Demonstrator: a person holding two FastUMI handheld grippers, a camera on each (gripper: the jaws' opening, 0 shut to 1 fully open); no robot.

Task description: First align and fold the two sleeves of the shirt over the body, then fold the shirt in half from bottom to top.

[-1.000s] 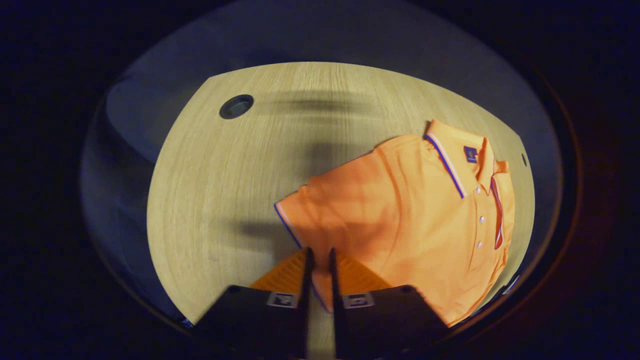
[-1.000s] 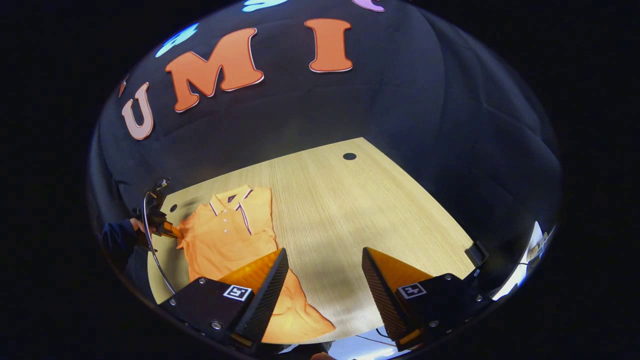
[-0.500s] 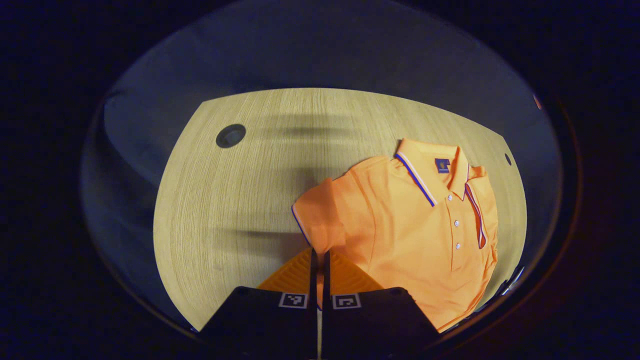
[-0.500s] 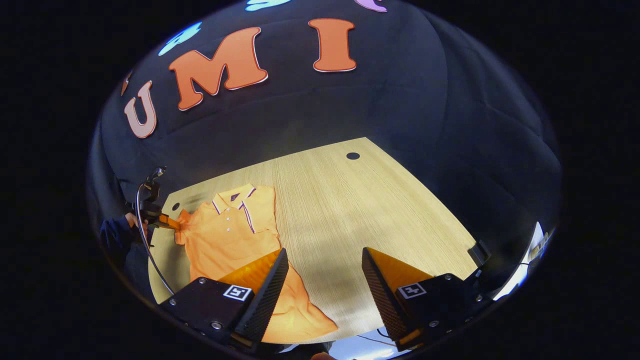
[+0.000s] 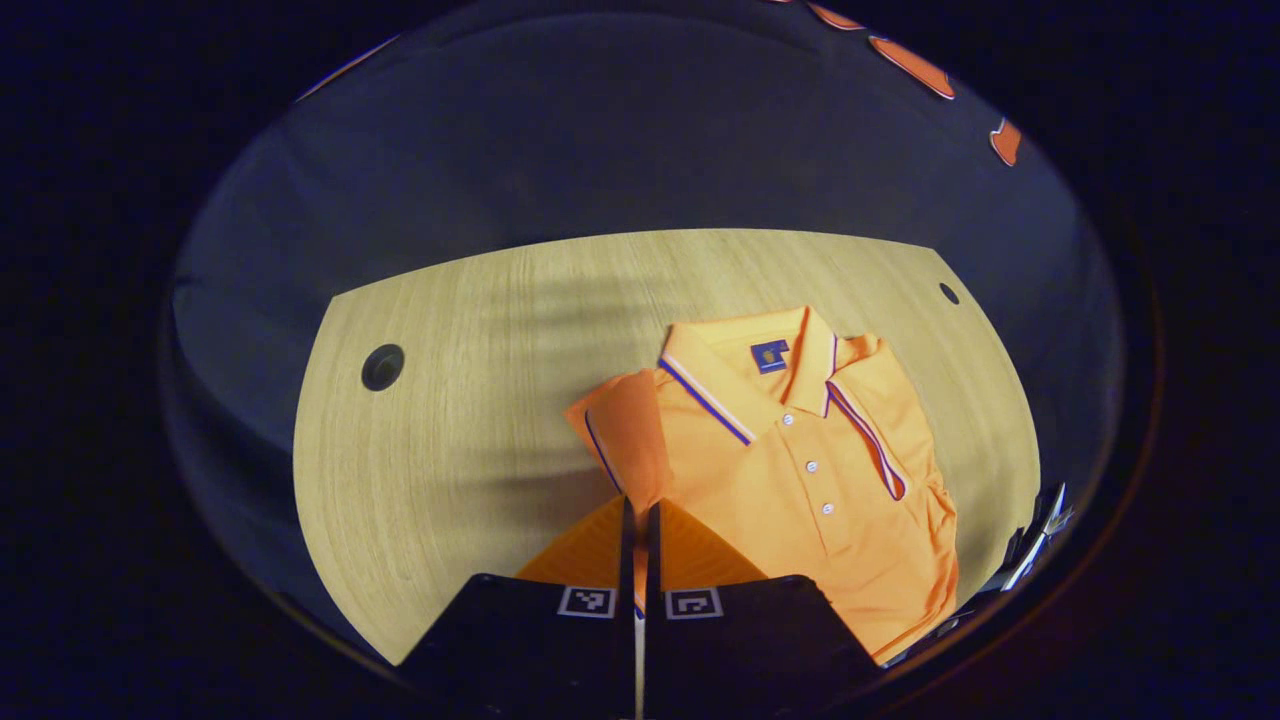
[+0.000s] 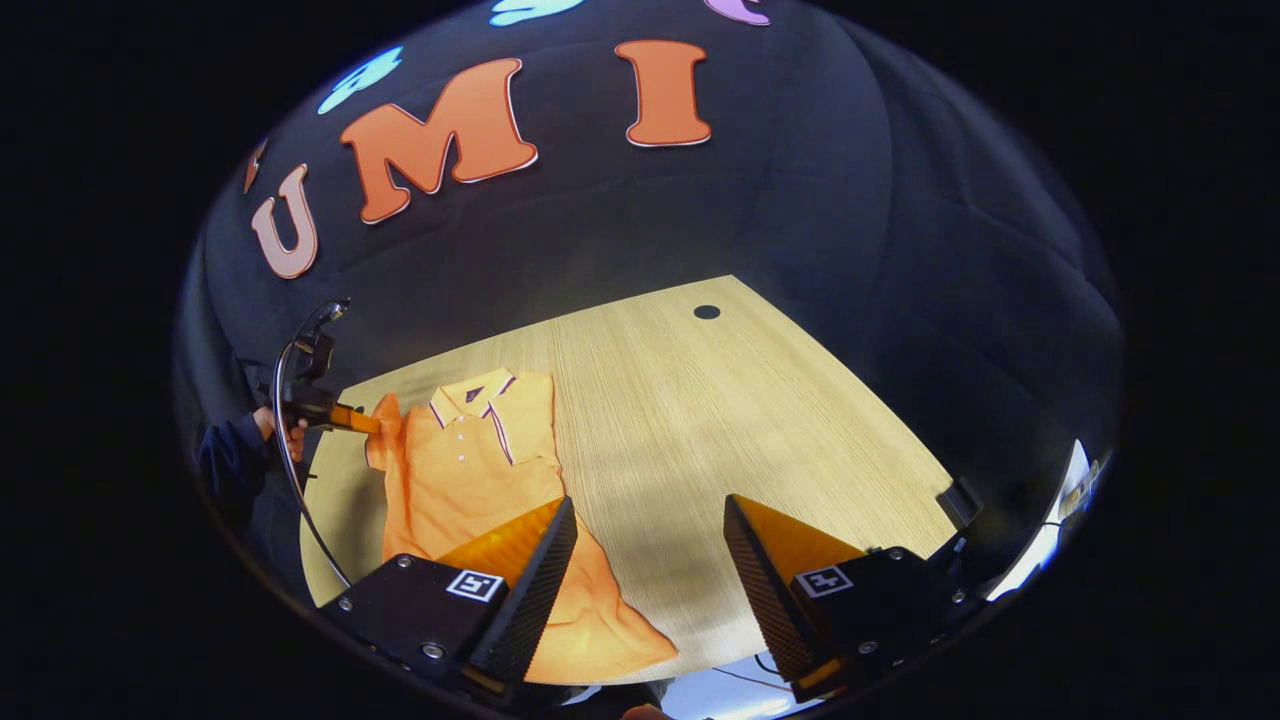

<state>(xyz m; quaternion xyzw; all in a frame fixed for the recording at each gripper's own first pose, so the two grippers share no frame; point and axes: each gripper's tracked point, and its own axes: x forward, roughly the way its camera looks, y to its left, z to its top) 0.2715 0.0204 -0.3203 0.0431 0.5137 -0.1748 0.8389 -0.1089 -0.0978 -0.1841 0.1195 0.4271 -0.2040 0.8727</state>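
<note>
Orange polo shirt (image 5: 800, 490) flat on table, collar up (one sleeve (image 5: 625, 430) lifted, other folded over).

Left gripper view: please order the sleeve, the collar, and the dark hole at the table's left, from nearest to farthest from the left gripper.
1. The sleeve: pinched in the left gripper, just ahead of its fingers.
2. The collar: farther ahead, slightly right.
3. The dark hole: far left on the table.
</note>
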